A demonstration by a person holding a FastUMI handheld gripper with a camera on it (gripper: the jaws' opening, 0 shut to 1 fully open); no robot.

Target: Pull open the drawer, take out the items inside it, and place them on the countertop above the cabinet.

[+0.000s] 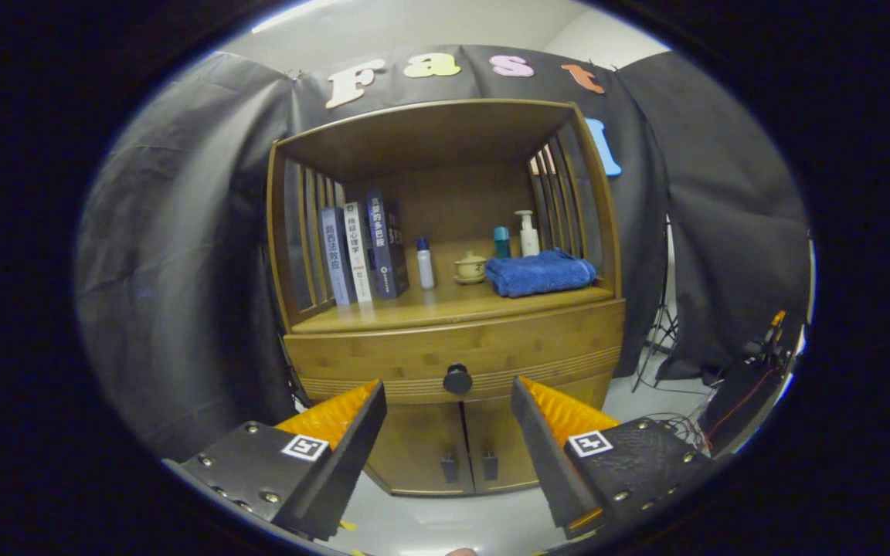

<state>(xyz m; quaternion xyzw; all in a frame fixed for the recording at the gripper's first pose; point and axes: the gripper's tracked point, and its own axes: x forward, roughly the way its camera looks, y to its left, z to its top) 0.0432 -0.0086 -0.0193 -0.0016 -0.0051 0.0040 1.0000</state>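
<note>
- Your tongs [449, 390] hang released, the two fingers spread wide with nothing between them, well short of the wooden cabinet [453, 432] that stands ahead on the pale floor [445, 517].
- The drawer [456, 351] is shut, its front flush with the cabinet; its dark round knob [457, 378] sits in the gap between your fingertips, beyond them and untouched.
- Whatever lies inside the drawer is hidden.
- Below the drawer, two closed doors [460, 452] meet at the middle, each with a small dark handle.
- Above the drawer, the bench [445, 305] already carries a row of things: three books [360, 251] standing upright at the left, a small white bottle [425, 264] just beside them, a lidded cup [470, 267] near the middle, and a folded blue towel [539, 272] at the right.
- Behind the towel stand a teal-capped bottle [501, 241] and a white pump bottle [528, 233].
- Slatted side walls and a wooden top enclose the bench.
- To the right of the cabinet, a stand's legs and loose cables [669, 347] lie on the floor.
</note>
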